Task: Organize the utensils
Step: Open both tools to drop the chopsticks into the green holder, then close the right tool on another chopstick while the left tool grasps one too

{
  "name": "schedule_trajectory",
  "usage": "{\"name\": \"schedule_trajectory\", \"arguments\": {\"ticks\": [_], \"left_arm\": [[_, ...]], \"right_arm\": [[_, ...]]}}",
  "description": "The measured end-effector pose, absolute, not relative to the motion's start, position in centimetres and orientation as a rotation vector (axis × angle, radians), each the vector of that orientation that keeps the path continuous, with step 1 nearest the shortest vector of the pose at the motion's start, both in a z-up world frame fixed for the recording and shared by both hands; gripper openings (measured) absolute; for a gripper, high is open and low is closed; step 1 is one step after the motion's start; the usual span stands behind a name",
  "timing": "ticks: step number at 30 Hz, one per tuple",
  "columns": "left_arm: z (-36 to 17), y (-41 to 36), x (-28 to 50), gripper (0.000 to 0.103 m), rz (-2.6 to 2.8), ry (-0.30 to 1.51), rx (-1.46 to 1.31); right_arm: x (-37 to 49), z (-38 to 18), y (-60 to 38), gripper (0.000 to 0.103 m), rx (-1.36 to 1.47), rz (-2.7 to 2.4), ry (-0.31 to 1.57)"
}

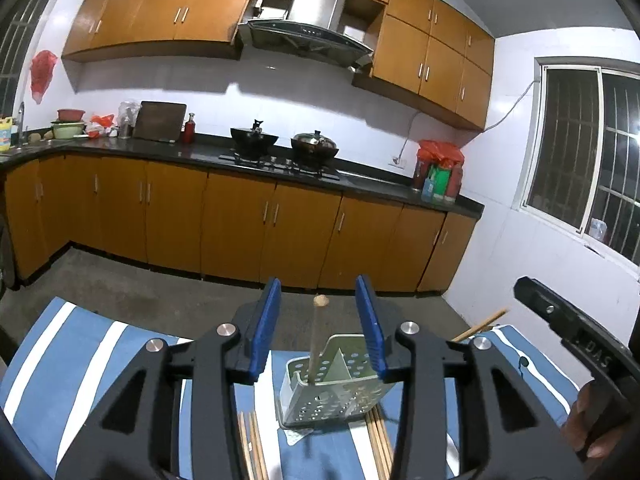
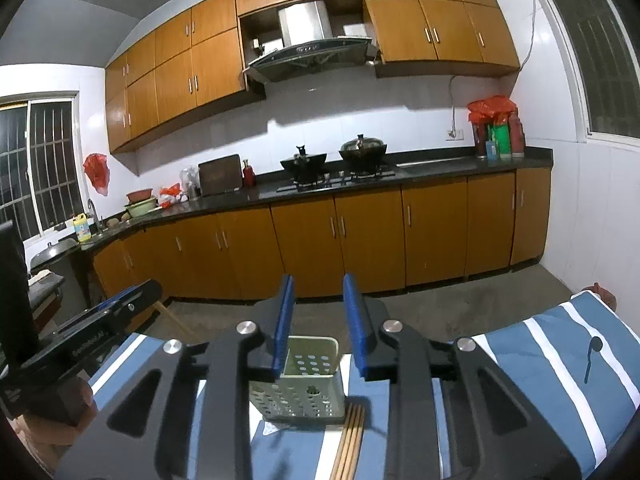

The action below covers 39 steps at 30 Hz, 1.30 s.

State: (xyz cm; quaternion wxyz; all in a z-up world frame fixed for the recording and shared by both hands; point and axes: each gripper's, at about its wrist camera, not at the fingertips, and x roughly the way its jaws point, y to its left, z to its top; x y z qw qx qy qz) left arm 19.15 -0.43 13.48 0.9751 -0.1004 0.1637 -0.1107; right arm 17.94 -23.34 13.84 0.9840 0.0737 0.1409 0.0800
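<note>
A pale green perforated utensil holder (image 1: 334,394) stands on the blue-and-white striped cloth (image 1: 80,356). One wooden chopstick (image 1: 316,340) stands upright in it. Loose chopsticks lie on the cloth left (image 1: 252,446) and right (image 1: 380,440) of the holder. My left gripper (image 1: 320,328) is open and empty, its blue pads either side above the holder. In the right wrist view the holder (image 2: 304,384) sits just past my right gripper (image 2: 318,324), which is open and empty. A bundle of chopsticks (image 2: 352,436) lies in front of the holder.
The other gripper shows at the right edge of the left wrist view (image 1: 576,332) and at the left edge of the right wrist view (image 2: 88,332). A dark spoon (image 2: 592,356) lies on the cloth at right. Kitchen cabinets (image 1: 240,216) and bare floor lie beyond the table.
</note>
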Motion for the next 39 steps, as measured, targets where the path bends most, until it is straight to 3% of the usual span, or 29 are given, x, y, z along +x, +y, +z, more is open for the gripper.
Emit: {"name": "schedule_trajectory", "arguments": {"ticks": [9,13,16,21,29,39], "left_arm": [[14.4,2.1,16.3,0.050,-0.193,0.275,-0.269],[12.8,4.2,14.5,0.050,-0.107,0.297,-0.268],[9.9,5.0,14.2,0.050,-0.039,0.381,-0.241],[2.5,5.1,14.7,0.045,-0.007,0.617,-0.177],[-4.0,5.6,14.1,0.039,-0.039,0.802,-0.172],[-5.5,3.9,13.7,0.036,-0.083,0.843,-0.158]], "right_arm": [[14.3,13.5,-26.5,0.036,0.175,0.080,0.264],[14.0,9.7,-27.7,0.037,0.165,0.028,0.370],[15.1,4.0,-27.8,0.036,0.175,0.036,0.553],[16.1,-4.5,-26.1,0.017,0.217,0.126,0.815],[15.9,-7.9,-22.6,0.013,0.175,0.171,0.917],[16.0,-8.4,-22.7,0.012,0.126,0.143,0.920]]}}
